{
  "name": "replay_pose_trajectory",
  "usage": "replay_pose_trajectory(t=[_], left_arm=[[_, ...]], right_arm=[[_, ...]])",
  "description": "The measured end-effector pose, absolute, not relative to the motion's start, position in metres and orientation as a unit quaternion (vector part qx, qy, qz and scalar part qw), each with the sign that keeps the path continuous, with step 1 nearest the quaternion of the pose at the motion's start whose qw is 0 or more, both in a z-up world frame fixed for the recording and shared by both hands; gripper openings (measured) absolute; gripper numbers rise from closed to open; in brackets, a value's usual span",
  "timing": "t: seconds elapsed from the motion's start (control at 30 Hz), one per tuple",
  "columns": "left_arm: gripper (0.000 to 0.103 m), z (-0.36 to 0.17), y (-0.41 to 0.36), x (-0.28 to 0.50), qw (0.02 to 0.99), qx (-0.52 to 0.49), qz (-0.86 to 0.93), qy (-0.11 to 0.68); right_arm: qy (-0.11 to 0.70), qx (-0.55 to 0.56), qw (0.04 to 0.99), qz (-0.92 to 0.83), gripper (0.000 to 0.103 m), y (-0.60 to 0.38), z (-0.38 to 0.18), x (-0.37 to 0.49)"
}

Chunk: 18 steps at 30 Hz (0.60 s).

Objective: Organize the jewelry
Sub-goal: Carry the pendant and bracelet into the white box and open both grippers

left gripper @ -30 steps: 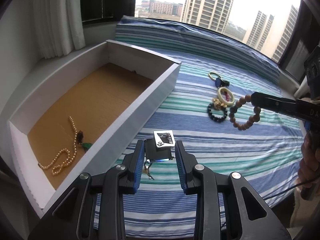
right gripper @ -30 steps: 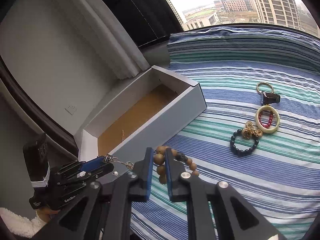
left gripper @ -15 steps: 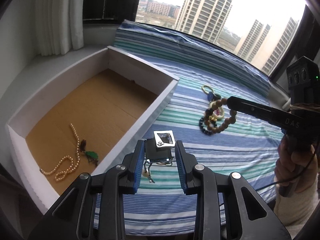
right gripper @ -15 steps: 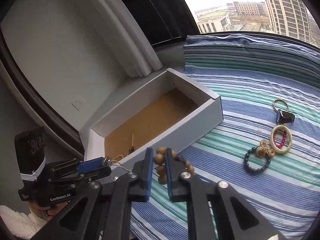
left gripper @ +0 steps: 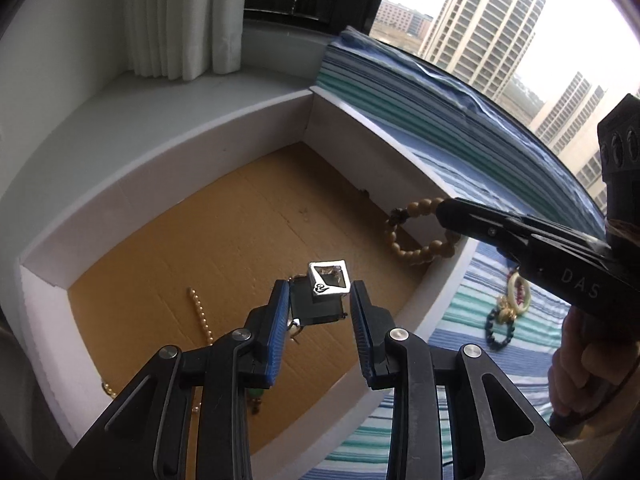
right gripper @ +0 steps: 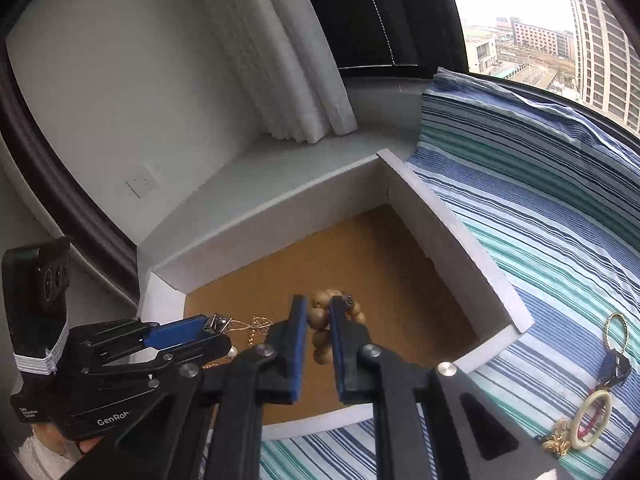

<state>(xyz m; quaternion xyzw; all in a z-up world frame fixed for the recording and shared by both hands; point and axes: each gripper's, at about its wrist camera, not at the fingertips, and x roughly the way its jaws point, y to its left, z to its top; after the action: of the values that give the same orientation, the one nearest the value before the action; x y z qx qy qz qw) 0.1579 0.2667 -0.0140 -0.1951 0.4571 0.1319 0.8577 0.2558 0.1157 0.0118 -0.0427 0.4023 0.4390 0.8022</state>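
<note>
My left gripper (left gripper: pixel 320 304) is shut on a black piece topped by a silver square pendant (left gripper: pixel 329 283). It hovers over the brown floor of the white box (left gripper: pixel 120 204). In the right wrist view the left gripper (right gripper: pixel 218 323) trails a thin chain (right gripper: pixel 250 326) from its tip. My right gripper (right gripper: pixel 319 314) is shut on a wooden bead bracelet (right gripper: pixel 320 318), also above the box (right gripper: pixel 460 236). From the left wrist view the right gripper (left gripper: pixel 442 214) reaches in over the box's right wall, and the bead bracelet (left gripper: pixel 404 246) hangs as a loop. A pearl necklace (left gripper: pixel 200 312) lies on the box floor.
The striped cloth (right gripper: pixel 540 220) right of the box carries a cream bangle (right gripper: pixel 592 420), gold charms (right gripper: pixel 558 442), a gold ring with a dark tag (right gripper: pixel 616 332) and a black bead bracelet (left gripper: pixel 498 330). A white curtain (left gripper: pixel 180 20) hangs behind the sill. A hand (left gripper: pixel 580 364) grips the right tool.
Both grippers have swung left from above the striped cloth to above the box, each still carrying its piece. The bead bracelet now hangs inside the box's right wall.
</note>
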Motion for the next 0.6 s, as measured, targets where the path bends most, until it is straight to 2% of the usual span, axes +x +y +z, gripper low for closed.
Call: replay_pose_trajectory(t=[0.23, 0.27, 0.3, 0.33, 0.37, 0.4, 0.5, 0.57, 0.6], left_arm=[[0.033, -0.057, 0.271, 0.177, 0.837, -0.178, 0.169, 0.489], [0.040, -0.059, 0.271, 0.177, 0.836, -0.175, 0.177, 0.489], [0.048, -0.060, 0.273, 0.176, 0.836, -0.174, 0.183, 0.487], [0.067, -0.059, 0.273, 0.174, 0.838, -0.173, 0.188, 0.482], [0.080, -0.056, 0.272, 0.169, 0.842, -0.172, 0.193, 0.474], [0.083, -0.051, 0.269, 0.164, 0.847, -0.168, 0.199, 0.464], [0.086, -0.035, 0.256, 0.150, 0.864, -0.146, 0.194, 0.441], [0.096, -0.025, 0.239, 0.136, 0.877, -0.132, 0.187, 0.422], [0.098, -0.021, 0.229, 0.130, 0.883, -0.125, 0.183, 0.413]], right_arm=[[0.430, -0.086, 0.808, 0.395, 0.013, 0.143, -0.035, 0.277], [0.429, -0.084, 0.809, 0.392, 0.014, 0.141, -0.036, 0.278], [0.430, -0.080, 0.810, 0.390, 0.025, 0.139, -0.036, 0.277], [0.429, -0.075, 0.813, 0.387, 0.044, 0.136, -0.034, 0.277], [0.424, -0.070, 0.817, 0.384, 0.051, 0.132, -0.031, 0.274], [0.417, -0.066, 0.822, 0.382, 0.055, 0.125, -0.027, 0.269], [0.395, -0.061, 0.838, 0.372, 0.055, 0.104, -0.016, 0.248], [0.376, -0.063, 0.853, 0.357, 0.056, 0.083, -0.012, 0.227], [0.366, -0.065, 0.860, 0.349, 0.061, 0.071, -0.012, 0.215]])
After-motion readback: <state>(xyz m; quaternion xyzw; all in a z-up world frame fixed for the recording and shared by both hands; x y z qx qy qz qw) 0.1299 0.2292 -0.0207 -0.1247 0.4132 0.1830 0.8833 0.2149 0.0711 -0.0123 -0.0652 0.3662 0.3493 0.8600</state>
